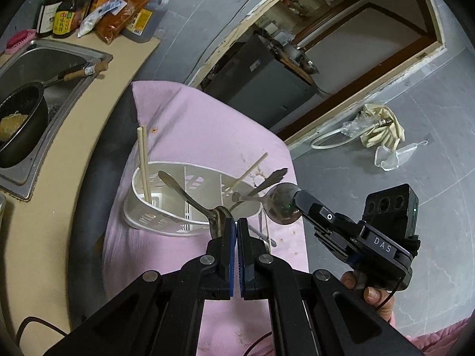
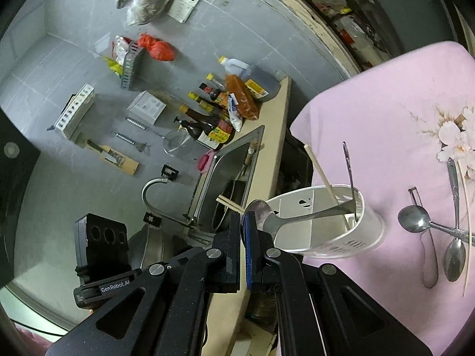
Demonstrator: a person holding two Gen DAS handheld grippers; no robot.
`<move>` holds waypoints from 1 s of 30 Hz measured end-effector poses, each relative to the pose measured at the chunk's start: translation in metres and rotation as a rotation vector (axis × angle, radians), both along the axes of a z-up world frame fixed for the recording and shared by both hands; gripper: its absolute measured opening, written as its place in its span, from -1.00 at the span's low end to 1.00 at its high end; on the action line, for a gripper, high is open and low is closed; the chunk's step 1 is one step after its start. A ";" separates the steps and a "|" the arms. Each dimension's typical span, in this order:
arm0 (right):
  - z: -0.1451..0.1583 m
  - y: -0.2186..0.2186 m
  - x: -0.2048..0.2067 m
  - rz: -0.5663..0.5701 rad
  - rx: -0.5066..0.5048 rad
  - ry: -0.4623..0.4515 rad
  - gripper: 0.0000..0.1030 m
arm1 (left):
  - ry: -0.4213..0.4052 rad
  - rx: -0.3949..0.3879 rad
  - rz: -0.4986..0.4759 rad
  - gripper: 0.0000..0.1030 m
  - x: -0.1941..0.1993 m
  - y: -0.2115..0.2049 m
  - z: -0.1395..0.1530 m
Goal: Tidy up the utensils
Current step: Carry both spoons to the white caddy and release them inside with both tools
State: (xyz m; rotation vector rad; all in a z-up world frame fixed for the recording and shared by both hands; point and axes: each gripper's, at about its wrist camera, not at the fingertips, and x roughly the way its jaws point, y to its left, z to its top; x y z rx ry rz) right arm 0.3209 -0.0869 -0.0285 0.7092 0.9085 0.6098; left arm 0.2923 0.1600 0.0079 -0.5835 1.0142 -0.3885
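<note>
A white slotted utensil caddy (image 1: 166,222) (image 2: 341,246) stands on the pink cloth (image 1: 190,124). My left gripper (image 1: 237,222) is shut on the bowl of a metal spoon (image 1: 218,218); its handle reaches out over the caddy. My right gripper (image 2: 242,216) (image 1: 299,197) is shut on the bowl of a second spoon (image 2: 262,213) (image 1: 283,207), whose handle end dips into the caddy's near compartment. Chopsticks (image 1: 144,160) (image 2: 322,173) and a thin metal handle (image 2: 349,175) stand in the caddy. Several spoons (image 2: 414,221) and a chopstick (image 2: 466,222) lie on the cloth beside it.
A steel sink (image 1: 56,56) with a black pan (image 1: 20,118) sits in the beige counter (image 1: 118,89) left of the cloth. Sauce bottles (image 1: 65,9) crowd the counter's far end. A hand (image 1: 368,292) holds the right gripper. Rags and a hose (image 1: 374,130) lie on the grey floor.
</note>
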 end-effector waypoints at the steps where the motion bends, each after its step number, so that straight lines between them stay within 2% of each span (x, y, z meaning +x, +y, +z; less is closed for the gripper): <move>1: -0.003 0.002 0.003 -0.003 0.003 0.009 -0.94 | 0.005 0.001 -0.001 -0.95 0.001 0.000 -0.001; 13: -0.027 -0.003 0.018 -0.051 0.013 0.067 -0.88 | 0.057 0.018 -0.035 -0.95 0.029 -0.005 -0.022; 24: -0.030 -0.011 0.018 -0.081 0.007 0.071 -0.88 | 0.089 -0.005 -0.072 -0.94 0.032 -0.013 -0.021; 30: -0.029 -0.011 0.018 -0.084 0.004 0.069 -0.88 | 0.092 -0.012 -0.049 -0.94 0.036 -0.009 -0.019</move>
